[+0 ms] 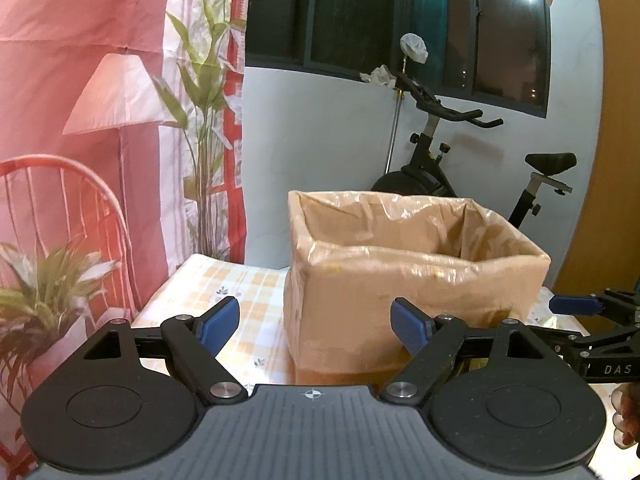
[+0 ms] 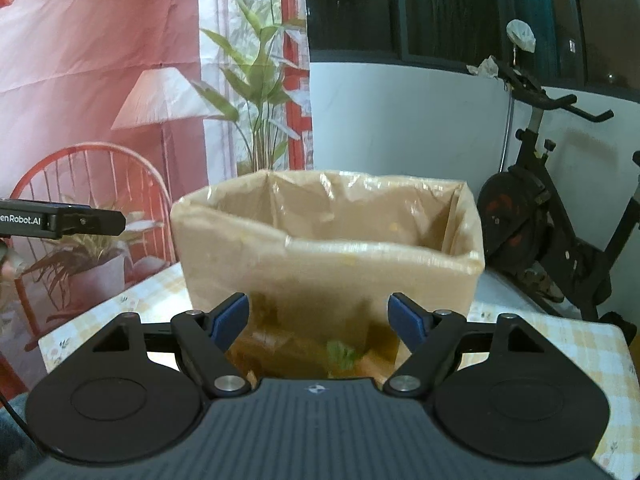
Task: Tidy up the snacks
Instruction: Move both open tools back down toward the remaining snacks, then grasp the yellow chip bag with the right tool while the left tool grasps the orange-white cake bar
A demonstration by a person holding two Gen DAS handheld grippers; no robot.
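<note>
Box: my lined cardboard box (image 2: 328,264) stands on the checked table (image 1: 240,292) — open-topped to take snacks.
Snacks: blurred, possibly low at its front.
Grippers: left gripper (image 1: 316,320) and right gripper (image 2: 318,318) spread, nothing between — free to reach.

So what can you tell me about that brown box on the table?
The cardboard box is an open-topped brown carton, wrapped outside and lined inside with shiny, crinkled clear plastic. It stands upright on a table under a yellow checked cloth. Snack packets show only as blurry shapes near its base. Nothing grips it; an exercise bike stands behind.
</note>
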